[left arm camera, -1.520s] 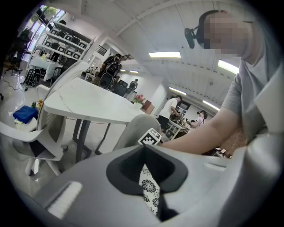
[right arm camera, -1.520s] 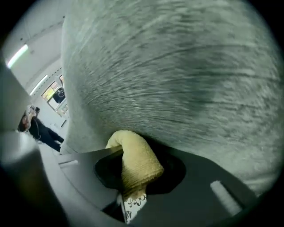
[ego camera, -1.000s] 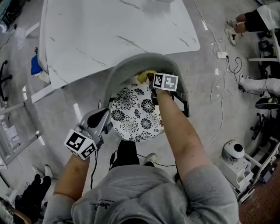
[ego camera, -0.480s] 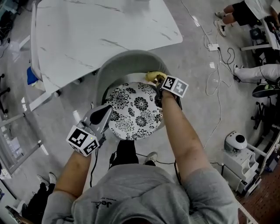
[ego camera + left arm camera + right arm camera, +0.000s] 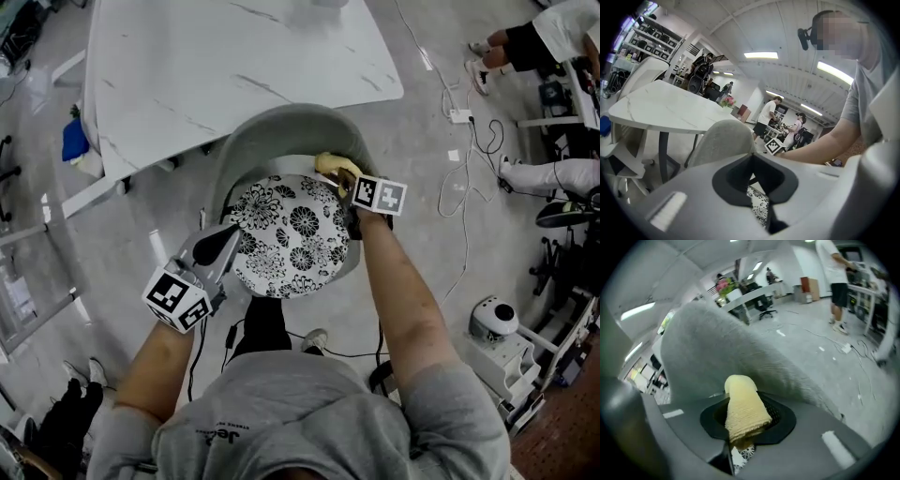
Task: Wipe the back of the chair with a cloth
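Note:
A grey chair with a curved fabric back (image 5: 281, 127) and a black-and-white flowered seat cushion (image 5: 289, 234) stands below me. My right gripper (image 5: 349, 186) is shut on a yellow cloth (image 5: 333, 165), which presses against the inside of the chair back at its right side. In the right gripper view the yellow cloth (image 5: 743, 408) sticks out between the jaws, against the grey chair back (image 5: 722, 343). My left gripper (image 5: 228, 242) hangs at the seat's left edge, jaws together with nothing in them. The left gripper view shows the chair back (image 5: 723, 143) ahead.
A white marble-look table (image 5: 225, 61) stands just beyond the chair. Cables and a power strip (image 5: 459, 115) lie on the floor to the right. People stand at the far right (image 5: 553, 28). A white device (image 5: 495, 323) sits at the lower right.
The right gripper with the yellow cloth has slid rightward along the inside of the chair back. The left gripper has stayed by the seat's left edge.

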